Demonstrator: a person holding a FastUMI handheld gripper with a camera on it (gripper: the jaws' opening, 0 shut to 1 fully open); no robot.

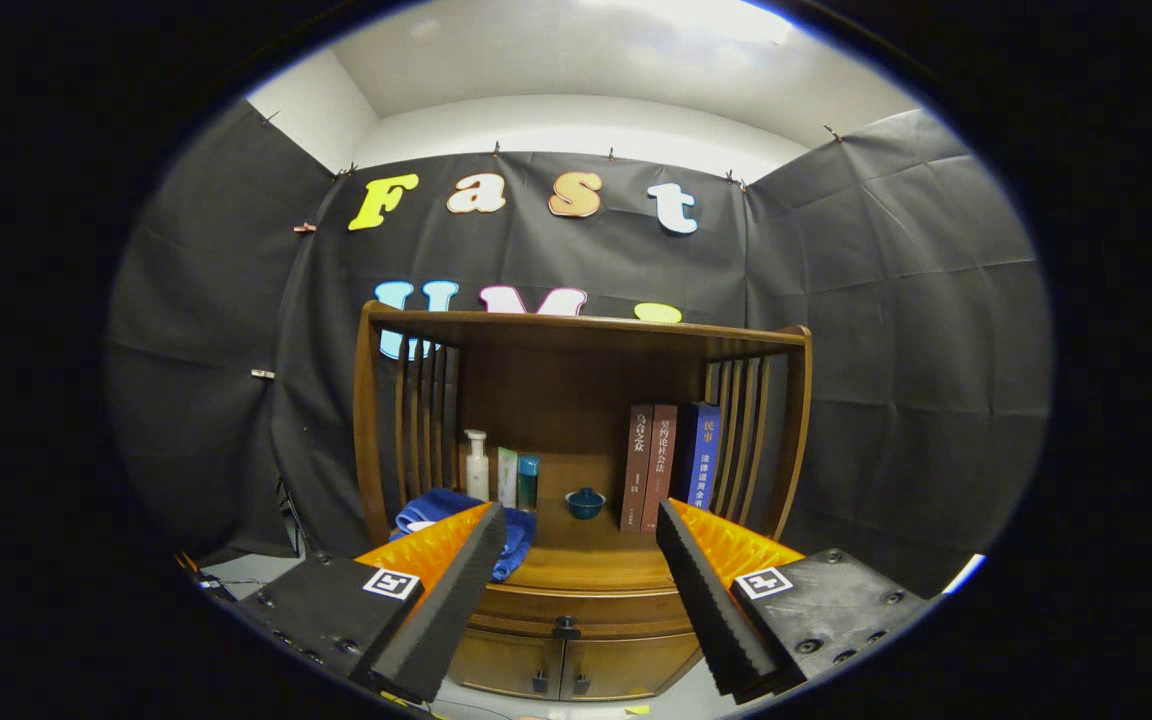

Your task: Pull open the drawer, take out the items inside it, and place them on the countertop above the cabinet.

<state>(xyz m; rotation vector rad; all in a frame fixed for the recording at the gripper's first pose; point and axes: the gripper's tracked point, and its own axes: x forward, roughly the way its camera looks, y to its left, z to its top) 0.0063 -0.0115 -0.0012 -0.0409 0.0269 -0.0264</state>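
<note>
A wooden cabinet (576, 600) stands ahead of me against the booth wall. Its drawer (586, 612) is closed, with a small dark knob (565, 628) at the middle of its front, seen between my fingers. My gripper (581, 520) hangs open in the air some way in front of the cabinet, holding nothing. The countertop (591, 550) above the drawer carries a blue cloth (456, 515) on the left, partly hidden by my left finger, and a small blue lidded bowl (585, 502) in the middle.
A white pump bottle (477, 465) and two small cartons (517, 478) stand at the back left of the countertop. Three upright books (671, 465) stand at the right. Slatted sides and a shelf top (586, 328) enclose the countertop. Two small doors (561, 665) sit below the drawer.
</note>
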